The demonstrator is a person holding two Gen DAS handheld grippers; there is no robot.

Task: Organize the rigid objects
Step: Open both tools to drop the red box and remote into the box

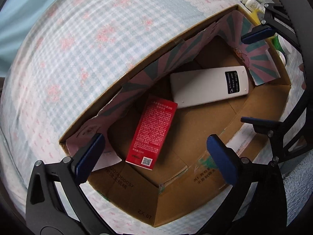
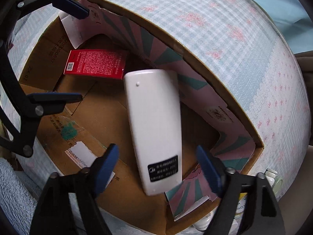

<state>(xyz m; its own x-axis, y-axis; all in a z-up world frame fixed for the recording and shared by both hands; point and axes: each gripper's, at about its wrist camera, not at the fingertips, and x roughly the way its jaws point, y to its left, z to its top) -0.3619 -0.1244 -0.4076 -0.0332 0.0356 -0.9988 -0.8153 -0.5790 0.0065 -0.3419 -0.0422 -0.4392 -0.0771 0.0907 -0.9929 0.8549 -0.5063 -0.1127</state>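
Nearest the lens, the left tongs [image 1: 154,154] hang wide above the box [image 1: 137,199], blue pads apart with nothing between them, and the red carton [image 1: 152,129] lies flat on the box floor right beneath. Over on the right wrist view, the right tongs [image 2: 158,168] are just as wide, empty too, with the white remote [image 2: 154,129] below them, face down, label showing. Its lower end looks blurred and may not be settled; hard to say whether it rests flat or leans on the pink-and-green liner [image 2: 230,150].

Judging by this, both items are in the box and the drop-off step looks finished. The next move probably calls for lifting clear and going for another item. Bottles [image 1: 250,2] sit just outside the box's far corner, cut off by the frame edge and by the right tongs' arm; their number and labels cannot be made out. The box stands on a checked bedspread [image 1: 78,49].
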